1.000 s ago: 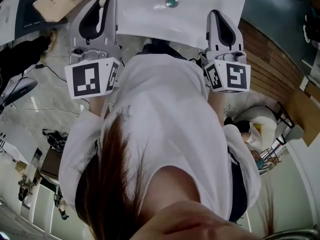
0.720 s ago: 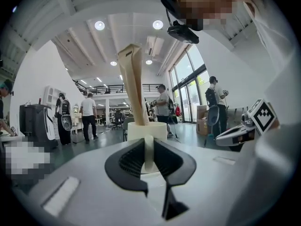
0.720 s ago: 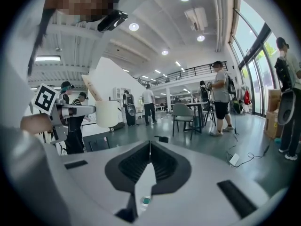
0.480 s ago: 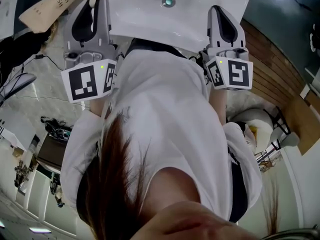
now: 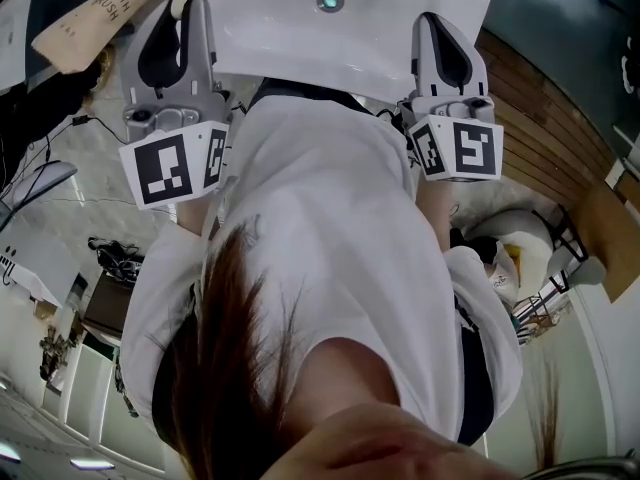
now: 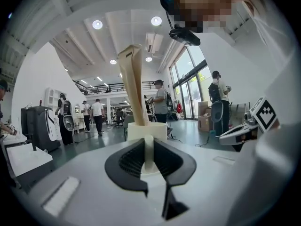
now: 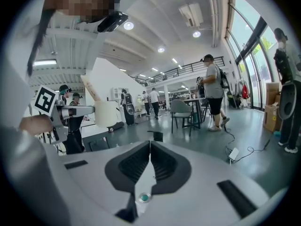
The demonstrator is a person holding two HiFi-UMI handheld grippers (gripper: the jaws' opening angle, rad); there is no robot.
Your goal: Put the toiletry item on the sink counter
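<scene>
Since a second ago your left gripper (image 6: pixel 148 149) has slid a little outward from the sink (image 5: pixel 290 38), load and all. The drain (image 5: pixel 328 0) now sits slightly further toward that side in the head view. Your right gripper (image 7: pixel 149 149) has barely shifted.

The left jaws stand narrow, pinched on the wall of a cream cup (image 6: pixel 146 130) held at the sink's left corner. A toothbrush pack (image 6: pixel 133 84) stands in the cup, leaning away from the basin (the head view shows TOOTH BRUSH printed on it). It is a flat, tan, kraft-paper sleeve with a squared end. The cup is smooth, matte and round, and the sink is glossy white. Your right jaws are pressed together on nothing, over the sink's right side.
</scene>
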